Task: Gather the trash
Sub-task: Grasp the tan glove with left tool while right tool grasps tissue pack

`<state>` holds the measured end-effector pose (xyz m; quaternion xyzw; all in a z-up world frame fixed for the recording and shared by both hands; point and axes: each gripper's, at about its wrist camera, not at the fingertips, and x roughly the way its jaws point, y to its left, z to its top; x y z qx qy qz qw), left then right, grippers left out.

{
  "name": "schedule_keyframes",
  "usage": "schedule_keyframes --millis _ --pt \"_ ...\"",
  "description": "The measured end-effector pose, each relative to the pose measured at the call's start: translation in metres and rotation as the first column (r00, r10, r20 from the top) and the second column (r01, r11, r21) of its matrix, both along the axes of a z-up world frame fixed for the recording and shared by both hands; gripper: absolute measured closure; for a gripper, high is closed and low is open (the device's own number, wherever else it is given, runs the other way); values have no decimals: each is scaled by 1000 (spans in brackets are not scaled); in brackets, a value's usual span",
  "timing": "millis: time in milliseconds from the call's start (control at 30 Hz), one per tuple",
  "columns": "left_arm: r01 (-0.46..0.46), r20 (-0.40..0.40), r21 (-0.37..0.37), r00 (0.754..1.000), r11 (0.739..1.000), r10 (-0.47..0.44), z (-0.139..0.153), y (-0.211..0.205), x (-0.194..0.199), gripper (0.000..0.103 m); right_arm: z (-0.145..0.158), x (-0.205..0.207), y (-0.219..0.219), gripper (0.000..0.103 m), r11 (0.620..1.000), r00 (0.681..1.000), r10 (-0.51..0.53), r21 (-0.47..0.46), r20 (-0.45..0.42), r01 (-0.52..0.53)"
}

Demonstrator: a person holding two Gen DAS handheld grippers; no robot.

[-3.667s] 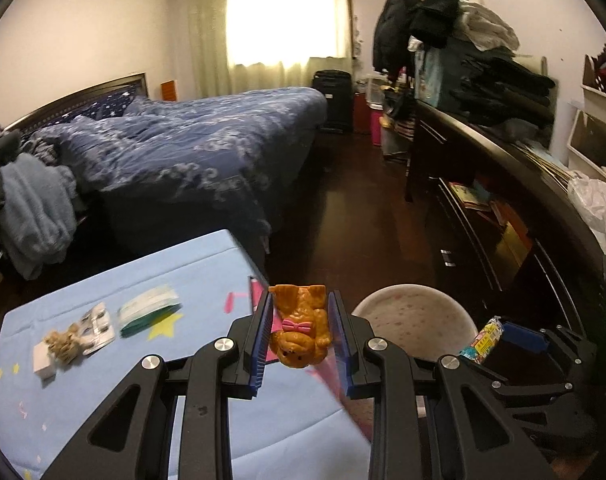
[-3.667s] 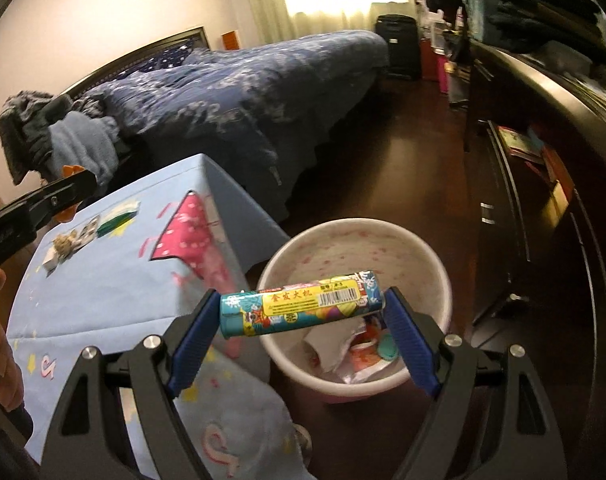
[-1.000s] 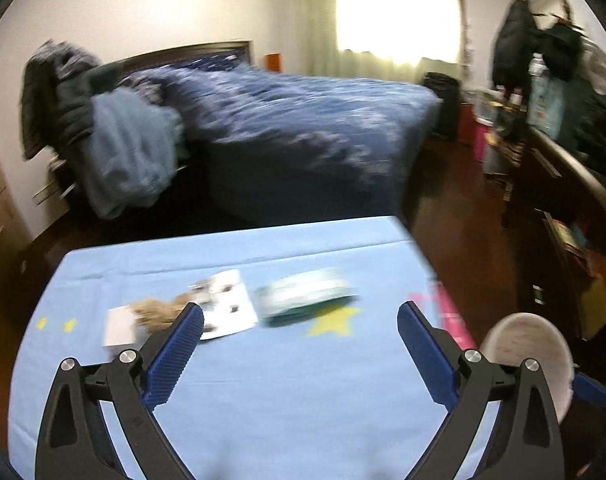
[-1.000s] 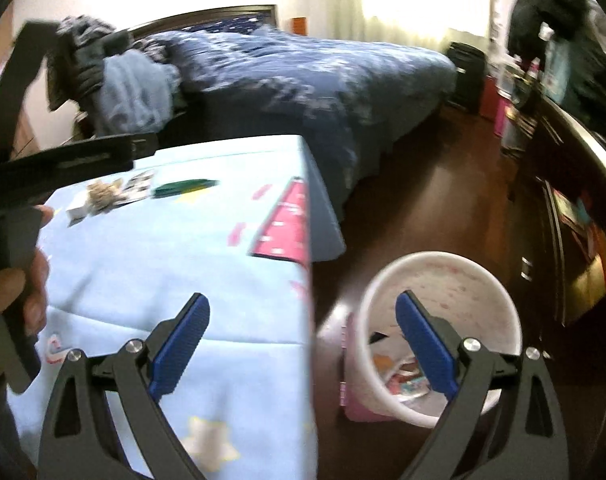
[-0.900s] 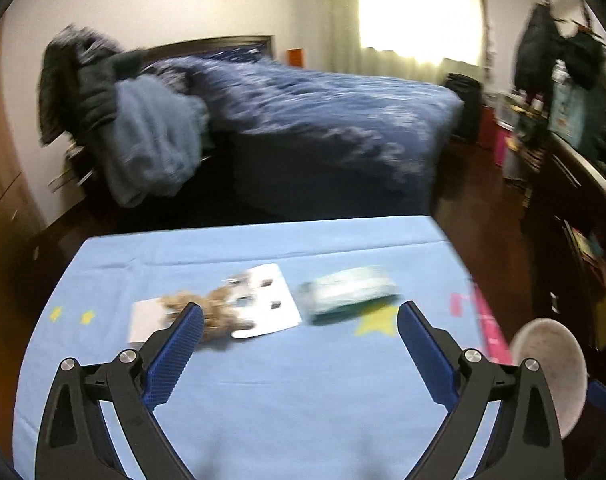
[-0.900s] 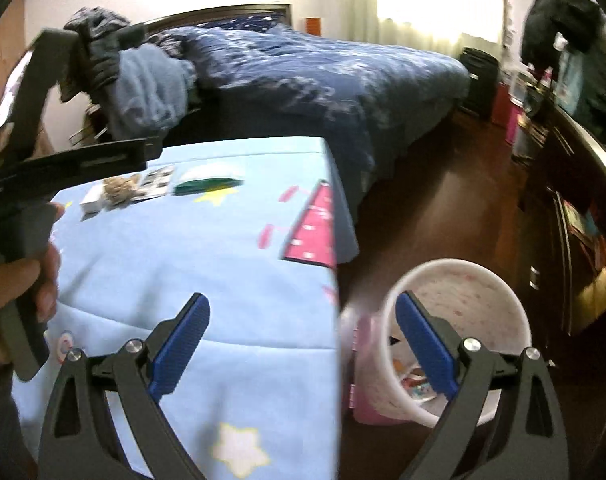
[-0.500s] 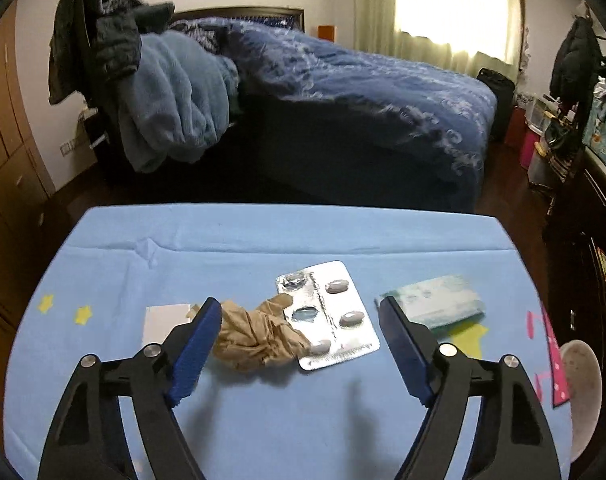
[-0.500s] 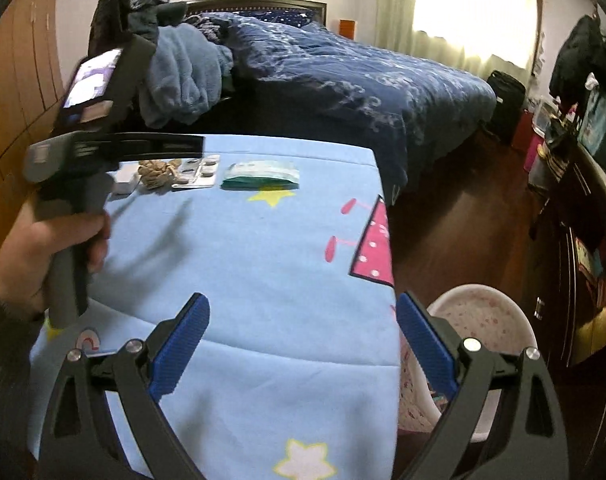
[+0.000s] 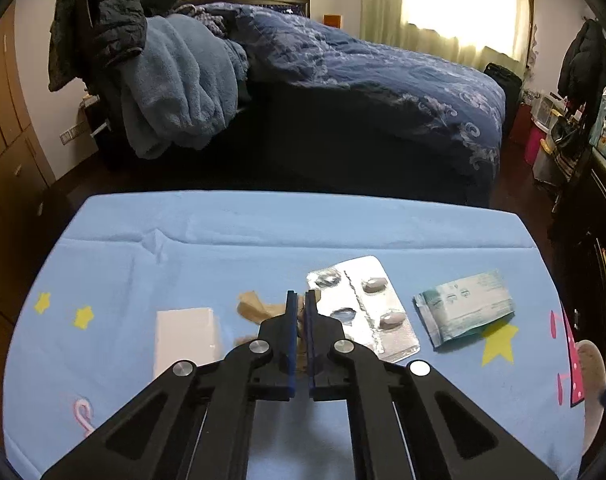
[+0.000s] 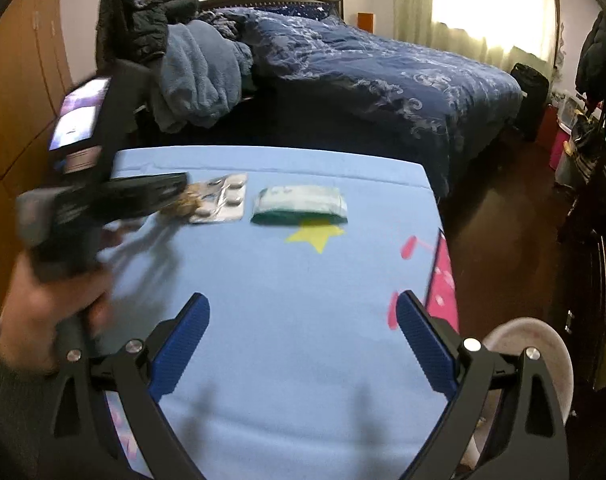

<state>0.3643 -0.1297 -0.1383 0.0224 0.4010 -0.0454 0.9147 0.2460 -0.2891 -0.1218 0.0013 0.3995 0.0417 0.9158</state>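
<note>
Blue cloth table (image 9: pixel 263 240), 1 pc, largest item; carries all remaining trash.
White bin (image 10: pixel 551 344), 1 pc, on floor off table's rt edge, abt 4 o'clock from rt gripper in rt wrist view; contents not visible.
Green-white tissue pack (image 9: pixel 465 310), 1 pc, flat, long axis roughly 9-to-3, at 2 o'clock from L tips; apart from blister.
Foil blister sheet (image 9: pixel 363 308), 1 pc, long axis roughly 11-to-5, just rt of L tips at 1 o'clock; abt 4 pockets, 2 look crushed.
White paper slip (image 9: pixel 185 336), 1 pc, flat, at 9 o'clock from L tips, near but apart.
Brown crumpled wrapper (image 9: pixel 255 308), 1 pc, the thing in hand: sits between blister and white slip, touching or overlapping blister's L edge (prob., view blocked by the claw).

L gripper (image 9: pixel 299 300): jaws pinched nearly together on brown wrapper, wrapper spilling out toward 10 o'clock. Key relation: bin lies far to 3–4 o'clock of this claw, across table.
Rt gripper (image 10: pixel 303 336): jaws wide apart, nothing between them, over near table edge; tissue pack dead ahead at 12 o'clock, long axis crosswise to the fingers. Rt hand is the nearer to pack and bin.
</note>
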Motion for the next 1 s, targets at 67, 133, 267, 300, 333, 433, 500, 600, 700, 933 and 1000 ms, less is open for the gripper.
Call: schedule_keyframes --millis 67,133,267,300,333,433,500,600,700,933,1000 --pt "-8 21 4 1000 1000 7 6 5 -2 100 -5 20 1 8 1000 1000 -14 -5 -6 14" --pt "-15 40 -2 999 1000 15 12 11 -6 100 -10 37 4 8 1000 1000 -24 -20 -10 23" --pt "-28 72 -29 997 999 30 23 21 -13 99 -21 75 11 8 1000 1000 -12 -22 -28 11" --pt "-30 78 -40 996 999 33 25 23 -14 99 -24 84 13 8 1000 999 -10 -25 -34 9" --pt "-33 81 -50 996 998 37 26 25 -15 99 -26 90 14 8 1000 999 -7 -23 -40 6" --pt "-38 86 -72 995 997 44 28 29 -16 99 -36 111 17 8 999 998 -18 -29 -62 16" --pt "-39 83 -83 996 996 46 27 31 -16 99 -41 122 17 8 999 997 -26 -39 -78 23" --pt "-34 80 -92 996 995 42 27 33 -15 99 -47 131 15 8 999 993 -32 -11 -115 31" --pt "-32 79 -101 996 994 40 28 35 -15 99 -47 134 16 8 999 993 -28 -22 -116 26" --pt "-24 79 -100 996 995 32 29 34 -19 99 -46 130 19 18 1000 994 -8 -25 -108 5" --pt "-21 77 -99 997 995 29 28 32 -21 99 -45 126 18 19 1000 994 -5 -23 -108 3"
